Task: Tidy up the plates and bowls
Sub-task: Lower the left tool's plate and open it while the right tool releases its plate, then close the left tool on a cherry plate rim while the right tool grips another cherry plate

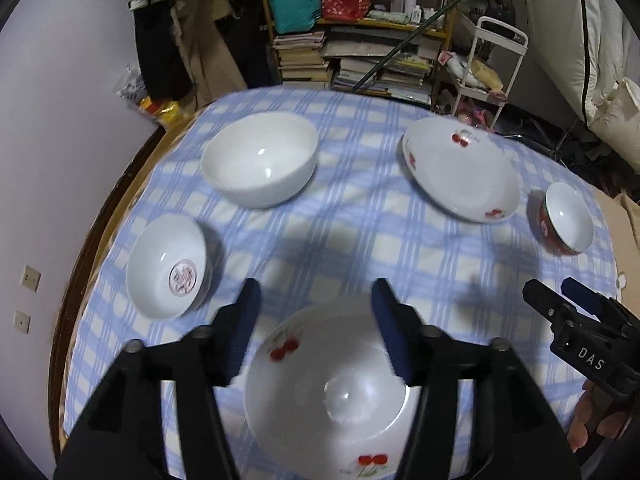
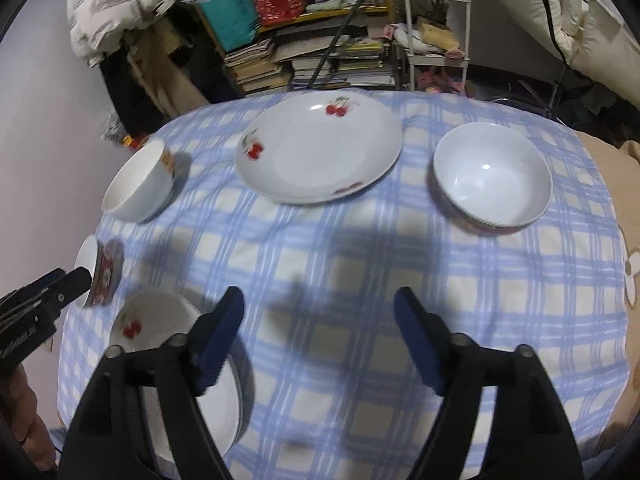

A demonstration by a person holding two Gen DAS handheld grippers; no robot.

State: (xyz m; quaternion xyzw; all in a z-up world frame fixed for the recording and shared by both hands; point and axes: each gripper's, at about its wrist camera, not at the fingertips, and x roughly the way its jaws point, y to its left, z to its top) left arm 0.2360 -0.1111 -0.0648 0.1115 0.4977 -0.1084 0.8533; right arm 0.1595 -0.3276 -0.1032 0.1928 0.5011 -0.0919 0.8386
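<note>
My left gripper [image 1: 316, 286] hangs open above a deep white cherry-print plate [image 1: 332, 400] at the near edge of the table, nothing between its fingers. Beyond it stand a large white bowl [image 1: 260, 158], a small bowl with a red emblem [image 1: 168, 266], a second cherry plate [image 1: 460, 168] and a red-sided bowl [image 1: 568, 218]. My right gripper [image 2: 320, 296] is open over bare checked cloth; it also shows at the right of the left wrist view [image 1: 554, 290]. Ahead of it lie the cherry plate [image 2: 320, 148] and the red-sided bowl [image 2: 492, 176]. The near cherry plate [image 2: 160, 320] sits under its left finger.
A blue checked cloth [image 2: 360, 264] covers the round table, whose wooden rim [image 1: 100, 220] shows at the left. A white bowl [image 2: 138, 180] and a small red-patterned bowl [image 2: 102, 272] stand at the left. Behind are cluttered shelves [image 1: 360, 52] and a white cart [image 2: 436, 28].
</note>
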